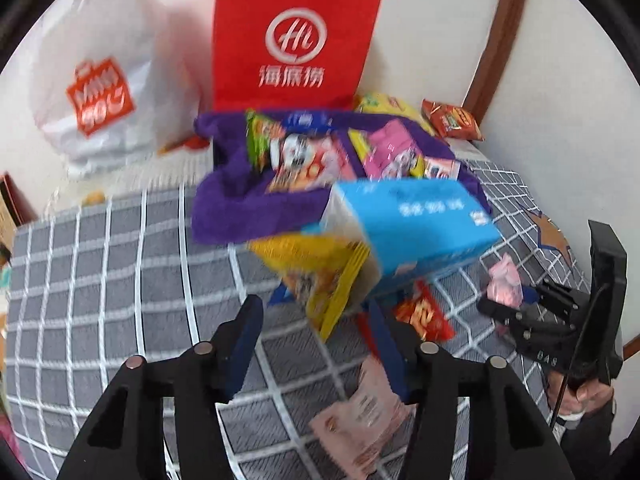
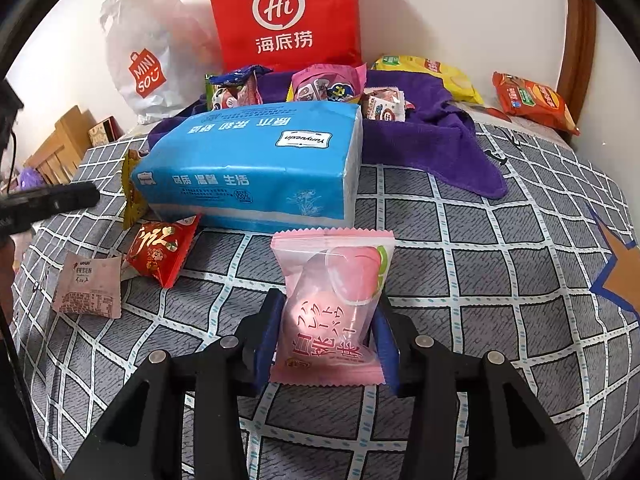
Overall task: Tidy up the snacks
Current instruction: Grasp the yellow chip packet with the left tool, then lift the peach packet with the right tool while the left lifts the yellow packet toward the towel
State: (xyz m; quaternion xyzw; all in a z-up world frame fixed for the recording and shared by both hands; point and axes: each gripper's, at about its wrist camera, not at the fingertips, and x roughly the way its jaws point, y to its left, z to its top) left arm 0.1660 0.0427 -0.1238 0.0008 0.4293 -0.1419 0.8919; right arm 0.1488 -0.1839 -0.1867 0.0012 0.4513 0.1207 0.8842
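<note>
From my left wrist, my left jaws stand part open with the yellow packet between them, though blur hides whether they press it; it sits mid-bed against the blue tissue pack, below the purple towel. From my right wrist, my right jaws grip the pink pouch by its sides over the bed near its front edge; I judge it light, soft and slippery, best held across the middle.

"hi" on red bag, "miniso" on white bag
</note>
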